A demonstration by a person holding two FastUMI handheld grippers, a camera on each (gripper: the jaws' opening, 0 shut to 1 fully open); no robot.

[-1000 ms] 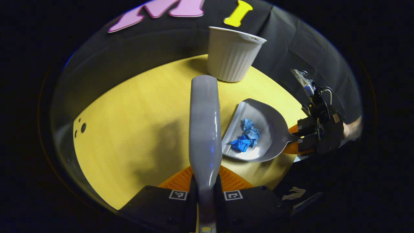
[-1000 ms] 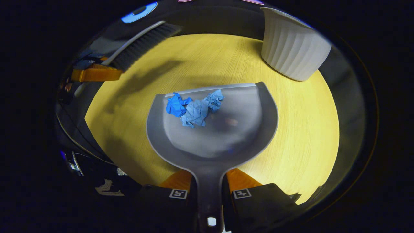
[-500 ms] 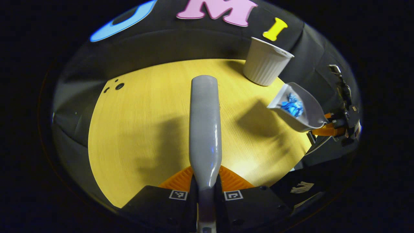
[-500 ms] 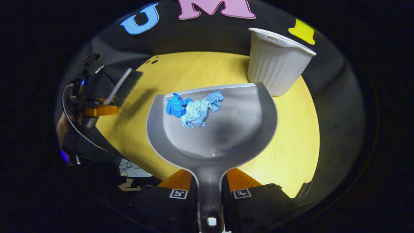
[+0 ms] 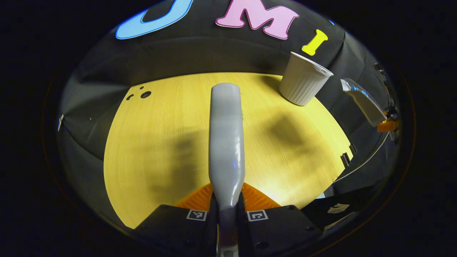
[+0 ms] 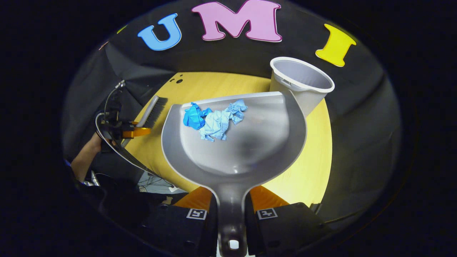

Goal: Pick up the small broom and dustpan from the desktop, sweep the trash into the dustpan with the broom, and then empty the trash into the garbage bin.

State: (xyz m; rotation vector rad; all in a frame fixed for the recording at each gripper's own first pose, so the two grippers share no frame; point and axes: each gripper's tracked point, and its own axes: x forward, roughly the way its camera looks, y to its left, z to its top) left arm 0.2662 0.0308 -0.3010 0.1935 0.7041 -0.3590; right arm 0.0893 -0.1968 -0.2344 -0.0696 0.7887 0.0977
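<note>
My right gripper is shut on the grey dustpan's handle; the dustpan is held up in the air above the yellow table, with crumpled blue paper trash lying near its front lip. The white ribbed garbage bin stands just beyond the pan's right front corner, its mouth open. My left gripper is shut on the grey broom's handle, which runs forward over the table. In the right gripper view the broom's bristles show at left. In the left gripper view the dustpan hangs at far right, beside the bin.
The round yellow table carries shadows of the tools and a few small dark holes at its far left. A person's arm holds the left gripper at the table's left edge. Black cloth walls close in behind the bin.
The dustpan with the blue trash has risen off the table and moved towards the bin, whose open mouth now shows. The broom has drawn back and lifted away from the pan.
</note>
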